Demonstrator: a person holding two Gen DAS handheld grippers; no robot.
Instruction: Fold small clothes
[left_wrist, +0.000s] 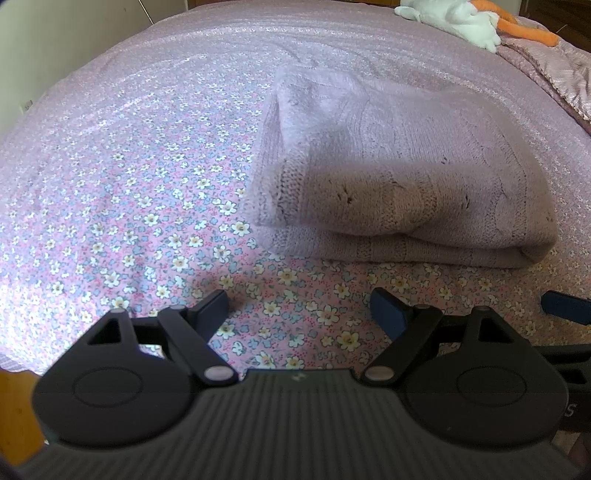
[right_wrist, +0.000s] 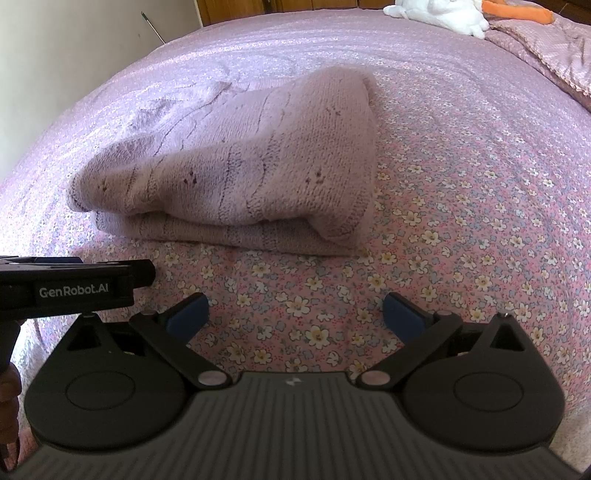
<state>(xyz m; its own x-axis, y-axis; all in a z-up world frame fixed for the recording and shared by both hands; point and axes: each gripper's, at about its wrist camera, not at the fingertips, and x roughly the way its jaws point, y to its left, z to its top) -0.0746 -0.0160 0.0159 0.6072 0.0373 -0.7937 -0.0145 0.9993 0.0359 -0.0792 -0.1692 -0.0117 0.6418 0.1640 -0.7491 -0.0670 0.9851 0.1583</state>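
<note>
While both grippers hung apart from it, a folded pale-lilac knitted sweater (left_wrist: 399, 177) lay on the flowered pink bedspread (left_wrist: 122, 177), its layers stacked with the thick fold edge facing the cameras. Short of that edge, the left gripper (left_wrist: 299, 306) stood with its jaws spread wide and nothing between them but bedspread, touching no cloth. Nearer than the sweater (right_wrist: 236, 177) in its own view, the right gripper (right_wrist: 295, 314) was likewise wide, its blue pads clear of the knit and only the bedspread (right_wrist: 480, 206) showing between them. Just left of that view's centre, the left gripper's black body (right_wrist: 74, 288) reached in from the side, also short of the sweater. Well beyond the sweater, at the far edge of the bed, rested a white plush toy (left_wrist: 458, 18) with orange parts, beside a rumpled pink quilt (left_wrist: 554, 74).
</note>
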